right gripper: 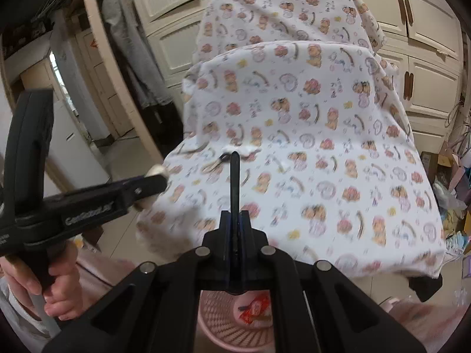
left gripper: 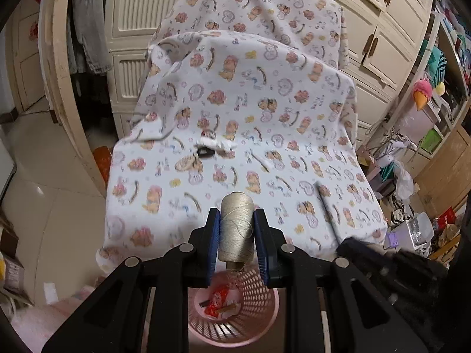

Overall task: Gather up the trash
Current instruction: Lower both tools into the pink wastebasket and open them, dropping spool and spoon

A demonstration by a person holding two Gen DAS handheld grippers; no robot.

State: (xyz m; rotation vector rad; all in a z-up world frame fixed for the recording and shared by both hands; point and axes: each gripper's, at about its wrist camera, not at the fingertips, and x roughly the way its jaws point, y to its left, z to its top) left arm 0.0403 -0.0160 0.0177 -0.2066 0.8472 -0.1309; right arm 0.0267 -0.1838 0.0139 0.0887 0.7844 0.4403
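Left hand-held gripper (left gripper: pixel 237 229) clamps a beige thread spool (left gripper: pixel 236 229) above the pink mesh wastebasket (left gripper: pixel 259 303), while the right hand-held gripper (right gripper: pixel 235 223) is closed on a slim dark pen-like stick (right gripper: pixel 234 182) over the same wastebasket, before the cloth-covered table (left gripper: pixel 294 123).

left wrist: steeply down, close | right wrist: likewise | shared: pink basket (left gripper: pixel 235 311), patterned sheet (left gripper: pixel 265 111)

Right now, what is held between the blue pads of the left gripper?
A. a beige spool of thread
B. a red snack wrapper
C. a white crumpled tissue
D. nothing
A: in the left wrist view the left gripper is clamped on the beige spool of thread, above the pink plastic mesh basket.
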